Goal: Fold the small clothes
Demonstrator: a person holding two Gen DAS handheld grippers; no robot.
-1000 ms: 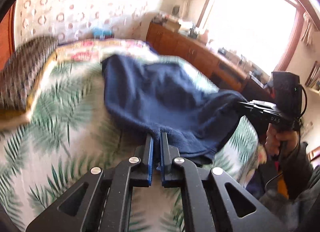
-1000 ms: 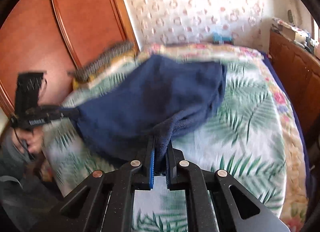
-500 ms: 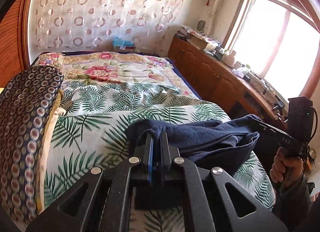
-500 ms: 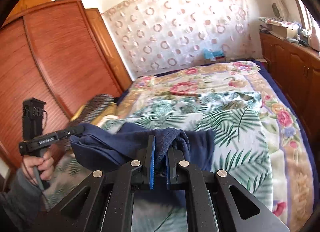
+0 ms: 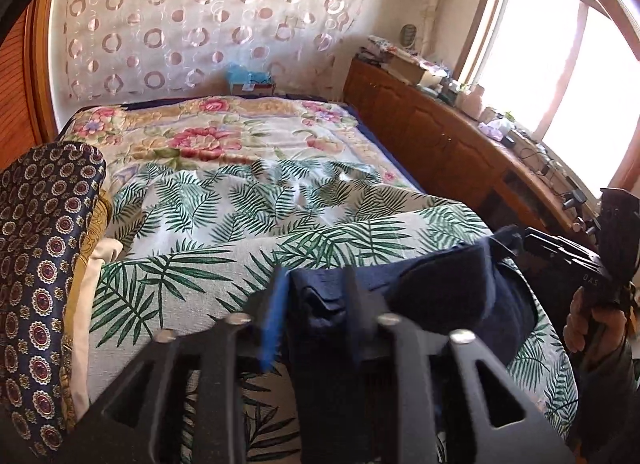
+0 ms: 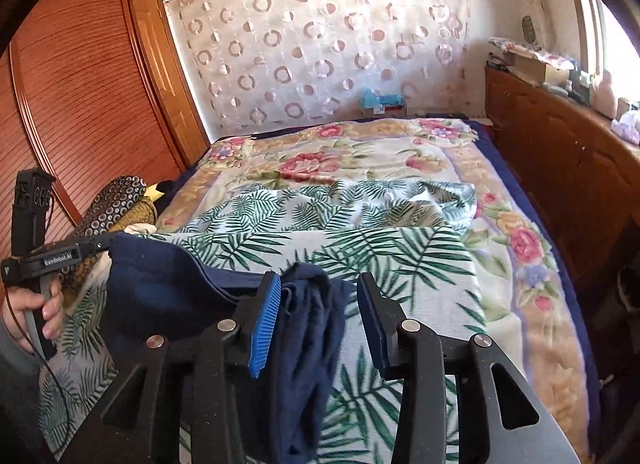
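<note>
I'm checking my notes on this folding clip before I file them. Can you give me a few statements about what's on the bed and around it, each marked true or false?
1. The navy garment lies at the near edge of the bed. True.
2. The right gripper is clamped shut on the cloth. False: its jaws are opening, with cloth loose between them.
3. The sheet under the garment has a green leaf print. True.
4. The wooden cabinet under the window is bare. False: its top is cluttered.
5. The left gripper has cloth between its jaws. True; they are opening.
</note>
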